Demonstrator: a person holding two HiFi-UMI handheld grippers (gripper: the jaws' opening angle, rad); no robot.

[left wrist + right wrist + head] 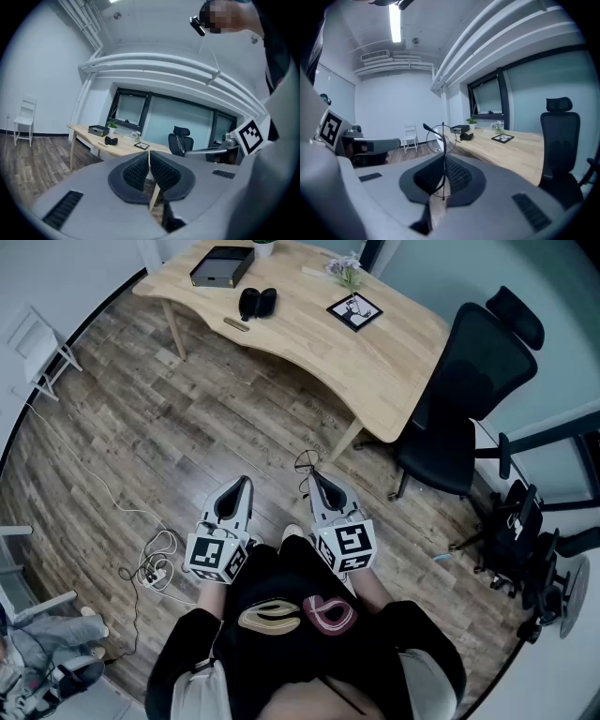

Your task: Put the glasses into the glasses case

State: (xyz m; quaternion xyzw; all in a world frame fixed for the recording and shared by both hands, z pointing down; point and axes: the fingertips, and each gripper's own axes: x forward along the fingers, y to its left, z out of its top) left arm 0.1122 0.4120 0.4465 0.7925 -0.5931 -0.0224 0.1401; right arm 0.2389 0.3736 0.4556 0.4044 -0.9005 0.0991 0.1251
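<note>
A black glasses case [257, 303] lies open on the far wooden table [375, 371]; it is also small in the left gripper view [111, 140] and the right gripper view [466, 136]. My right gripper [312, 476] [443, 174] is shut on thin wire-framed glasses [306, 463], whose round lens [440, 138] sticks up above the pads. My left gripper [246, 482] [149, 163] is shut with nothing in it. Both grippers hang side by side over the wood floor, well short of the table.
On the table sit a black box [222, 265], a small plant [345, 272], a framed picture [354, 310] and a short wooden strip [236, 324]. A black office chair [469, 399] stands at the table's right. Cables [155, 563] lie on the floor at left.
</note>
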